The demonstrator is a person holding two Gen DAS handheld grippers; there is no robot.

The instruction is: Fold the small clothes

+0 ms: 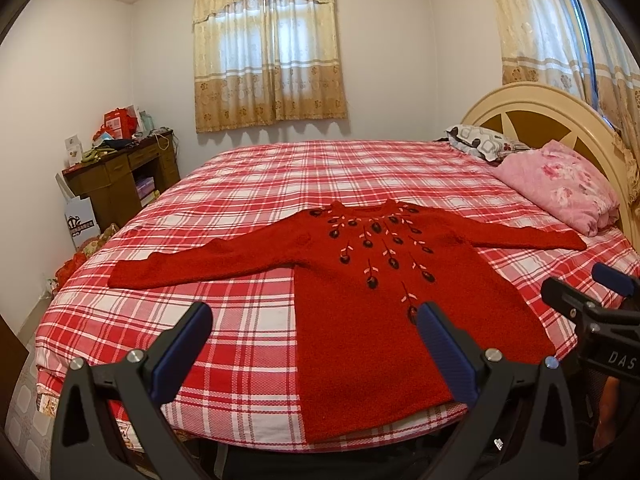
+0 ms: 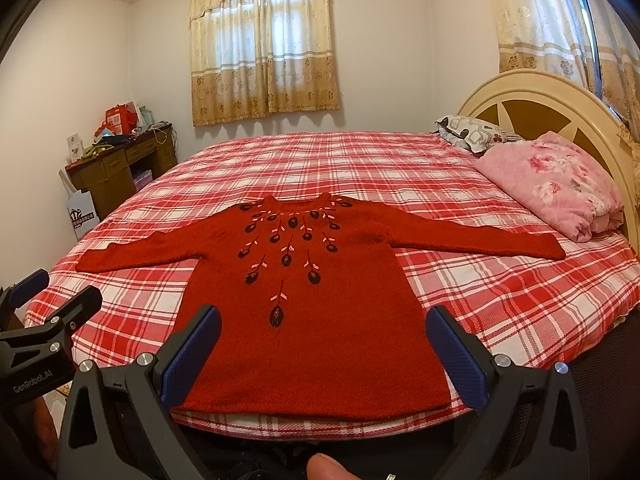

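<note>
On the bed point(image 1: 248, 184), the sweater point(image 2: 312, 312) lies flat, hem at the near edge. Left gripper point(image 1: 316, 344) and right gripper point(image 2: 324, 352) hover with jaws spread, empty. Grabbing the sheet along with the knit could drag it.

A home bedroom: plaid-sheeted bed point(image 1: 360, 168), pillows point(image 1: 560, 184), curtained window point(image 1: 268, 48), cluttered wooden desk point(image 1: 120, 172).
</note>
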